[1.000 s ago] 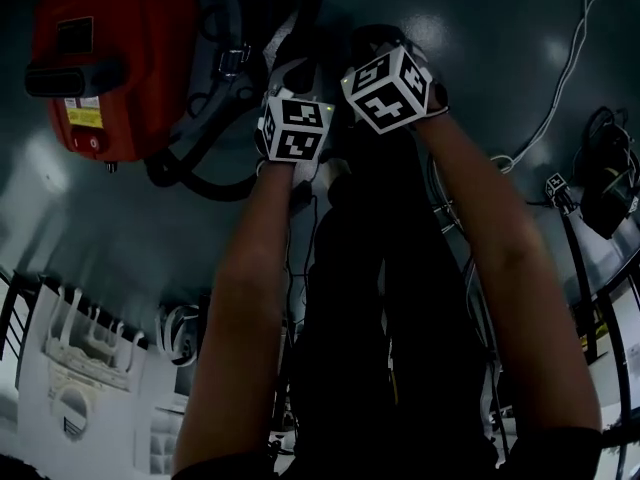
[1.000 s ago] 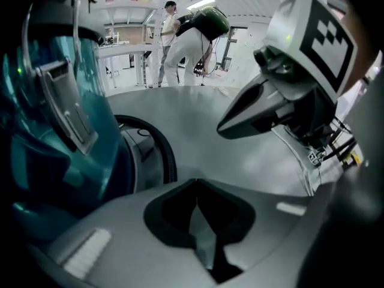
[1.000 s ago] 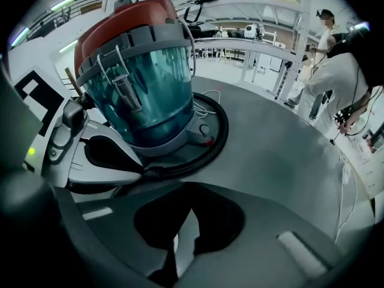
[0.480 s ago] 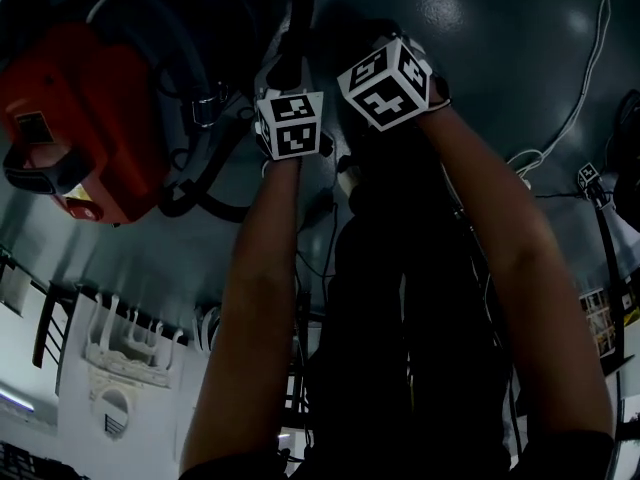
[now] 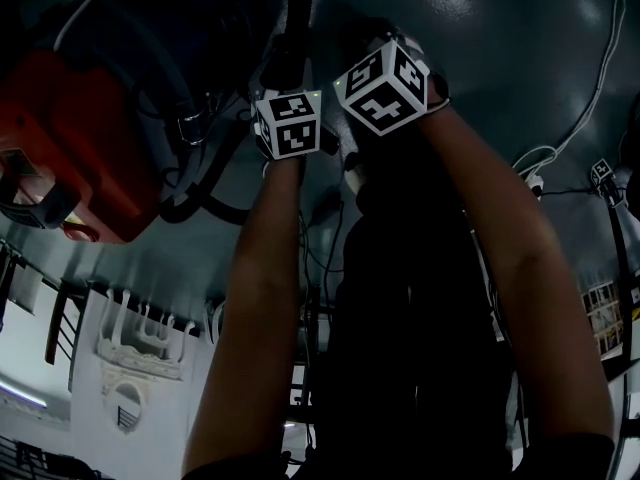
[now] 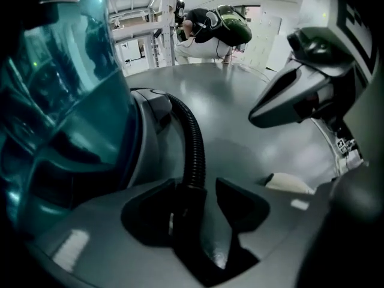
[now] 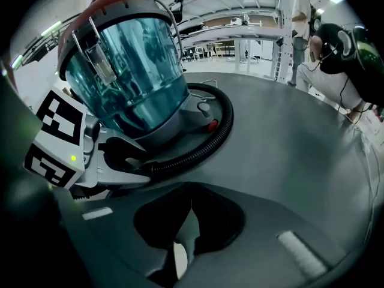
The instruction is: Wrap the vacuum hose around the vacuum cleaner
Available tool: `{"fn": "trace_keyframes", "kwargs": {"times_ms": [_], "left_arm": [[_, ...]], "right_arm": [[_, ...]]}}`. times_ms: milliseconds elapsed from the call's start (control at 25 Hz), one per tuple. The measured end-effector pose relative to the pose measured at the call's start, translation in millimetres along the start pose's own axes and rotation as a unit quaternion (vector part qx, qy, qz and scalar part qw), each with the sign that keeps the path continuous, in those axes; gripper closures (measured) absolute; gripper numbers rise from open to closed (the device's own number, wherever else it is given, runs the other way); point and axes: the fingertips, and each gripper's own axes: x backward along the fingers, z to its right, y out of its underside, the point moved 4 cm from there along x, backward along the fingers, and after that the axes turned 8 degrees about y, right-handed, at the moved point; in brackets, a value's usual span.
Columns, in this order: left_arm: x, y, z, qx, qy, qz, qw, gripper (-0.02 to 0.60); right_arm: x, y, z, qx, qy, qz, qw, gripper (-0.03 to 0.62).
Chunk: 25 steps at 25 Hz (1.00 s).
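Where glossy grey floor (image 7: 288, 161) runs to far white shelving (image 7: 240, 29), vacuum cleaner (image 7: 126, 71) stands left, its hose (image 6: 195, 143) between left gripper (image 6: 207, 194) jaws, just opening apart; right gripper (image 7: 191, 212) jaws together, empty.

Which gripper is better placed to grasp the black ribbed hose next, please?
Probably left: the left gripper has just been opening its jaws, with the black ribbed hose lying between them beside the red vacuum cleaner. The right gripper is shut and empty.
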Motion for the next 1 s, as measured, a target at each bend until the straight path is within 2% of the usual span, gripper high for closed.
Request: {"fn": "trace_keyframes", "kwargs": {"times_ms": [120, 240, 440, 640, 760, 880, 1000], "left_arm": [[-6, 5, -6, 0.015, -0.01, -0.007, 0.9998, 0.344], [-14, 9, -8, 0.021, -0.001, -0.021, 0.9996, 0.328], [-29, 7, -5, 0.004, 0.022, -0.035, 0.9991, 0.304], [-40, 5, -5, 0.001, 0.027, -0.038, 0.9989, 0.284], [-47, 4, -6, -0.018, 0.023, -0.044, 0.9986, 0.284], [-55, 7, -5, -0.034, 0.018, -0.067, 0.997, 0.285], [-60, 10, -5, -0.033, 0.027, -0.086, 0.9953, 0.287]], "right_arm": [[-4, 4, 1, -0.004, 0.0, -0.002, 1.0, 0.594], [-5, 5, 1, -0.014, -0.001, -0.002, 1.0, 0.594], [-6, 6, 1, -0.012, -0.004, 0.002, 1.0, 0.595], [-9, 10, 3, -0.009, -0.005, 0.002, 1.0, 0.595], [-11, 12, 5, -0.008, -0.005, 0.001, 1.0, 0.595], [-10, 15, 8, -0.009, -0.005, 0.0, 1.0, 0.595], [-8, 14, 10, -0.009, -0.006, 0.006, 1.0, 0.595]]}}
